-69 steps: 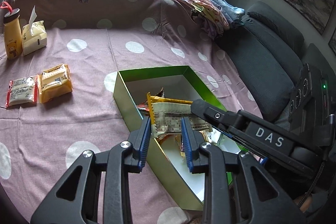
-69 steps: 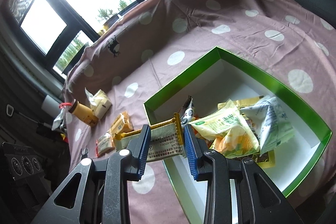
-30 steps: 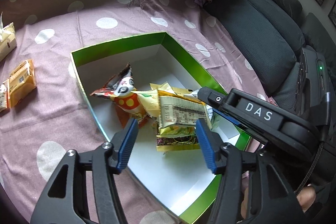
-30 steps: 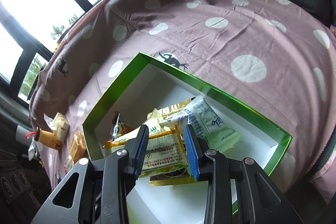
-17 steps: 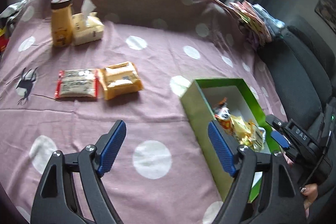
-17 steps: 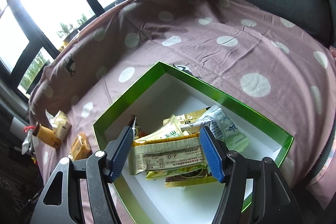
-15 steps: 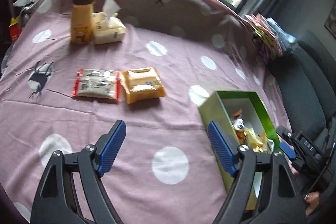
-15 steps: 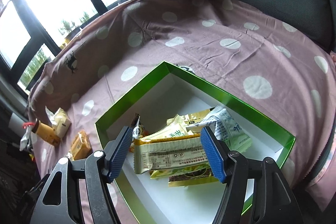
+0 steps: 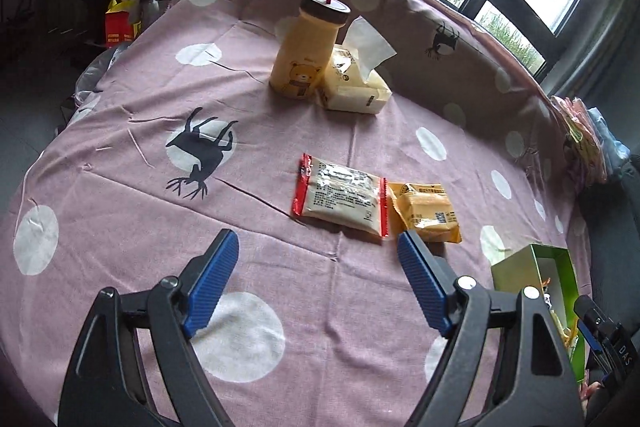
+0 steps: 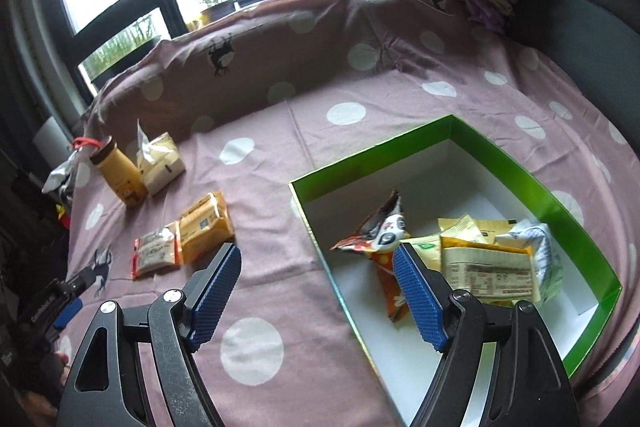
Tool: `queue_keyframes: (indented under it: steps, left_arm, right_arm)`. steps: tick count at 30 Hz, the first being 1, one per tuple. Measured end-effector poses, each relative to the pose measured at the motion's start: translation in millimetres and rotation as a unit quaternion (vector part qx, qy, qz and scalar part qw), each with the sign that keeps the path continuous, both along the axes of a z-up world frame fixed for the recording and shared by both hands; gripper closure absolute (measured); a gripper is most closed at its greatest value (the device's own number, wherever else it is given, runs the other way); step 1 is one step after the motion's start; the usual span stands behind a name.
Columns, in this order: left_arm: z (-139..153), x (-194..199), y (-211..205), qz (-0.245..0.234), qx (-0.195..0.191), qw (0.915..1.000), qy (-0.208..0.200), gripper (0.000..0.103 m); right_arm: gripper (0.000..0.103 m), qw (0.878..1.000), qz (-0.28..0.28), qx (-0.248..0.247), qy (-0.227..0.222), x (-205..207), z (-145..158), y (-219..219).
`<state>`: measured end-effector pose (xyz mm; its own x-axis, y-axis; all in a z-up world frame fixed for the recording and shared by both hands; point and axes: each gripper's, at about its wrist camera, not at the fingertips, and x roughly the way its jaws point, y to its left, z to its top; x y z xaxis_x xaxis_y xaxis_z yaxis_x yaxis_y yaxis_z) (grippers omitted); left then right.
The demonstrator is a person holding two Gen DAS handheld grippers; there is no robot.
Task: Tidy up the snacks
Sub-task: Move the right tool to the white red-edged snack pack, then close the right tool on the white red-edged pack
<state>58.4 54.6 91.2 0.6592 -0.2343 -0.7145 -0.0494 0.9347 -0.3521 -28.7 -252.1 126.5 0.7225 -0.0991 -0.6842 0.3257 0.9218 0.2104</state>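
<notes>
Green box (image 10: 496, 151), white inside, holds a heap of snack packets (image 10: 472, 263): panda-face pouch (image 10: 384, 227), yellow bar wrapper, white-green bag. Lower packets in the heap are hidden; print on the wrappers is too small to read. Left of the box on the dotted cloth (image 9: 280, 131): red-edged packet (image 9: 340, 201) touching yellow packet (image 9: 426, 213). Left gripper (image 9: 318, 287) wide, nothing between the jaws. Right gripper (image 10: 318, 297) has just been opening, jaws wide and empty. "DAS" readable on its body in the left view

green box (image 9: 516, 267): half cut off | packet print (image 9: 340, 193): unreadable
</notes>
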Motion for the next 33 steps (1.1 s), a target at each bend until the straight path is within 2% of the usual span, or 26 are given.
queue_keyframes:
  steps: [5,10,14,18,20,22,27,31,32,33]
  left_arm:
    - [-15,13,15,0.007,-0.031,0.9992,0.025,0.021]
    - [-27,34,14,0.008,-0.035,0.9982,0.048,0.021]
    - [-41,52,11,-0.008,-0.046,0.9968,0.065,0.021]
    - [-55,66,15,0.01,-0.044,0.9954,0.084,0.022]
    - [-60,70,17,0.01,-0.05,0.9949,0.087,0.022]
    - [-60,73,19,0.009,-0.045,0.9953,0.086,0.025]
    - [-62,82,17,-0.003,-0.042,0.9961,0.077,0.025]
    - [-62,87,10,-0.015,-0.023,0.9971,0.072,0.026]
    - [-62,87,10,-0.016,-0.023,0.9972,0.07,0.027]
    - [-63,88,9,-0.017,-0.023,0.9973,0.068,0.036]
  right_arm:
    - [0.024,0.998,0.06,0.035,0.006,16,-3,23]
    - [0.024,0.991,0.111,0.071,0.032,56,-2,51]
    - [0.024,0.972,0.173,0.146,0.069,106,-15,77]
    - [0.024,0.952,0.194,0.2,0.127,151,-49,105]
    - [0.024,0.948,0.193,0.201,0.152,167,-65,116]
    - [0.024,0.95,0.191,0.181,0.166,177,-74,126]
    - [0.024,0.953,0.206,0.146,0.167,199,-81,142]
    - [0.024,0.942,0.208,0.18,0.194,218,-100,146]
    - [0.024,0.944,0.208,0.175,0.186,219,-101,146]
    - [0.024,0.947,0.211,0.168,0.176,219,-99,147]
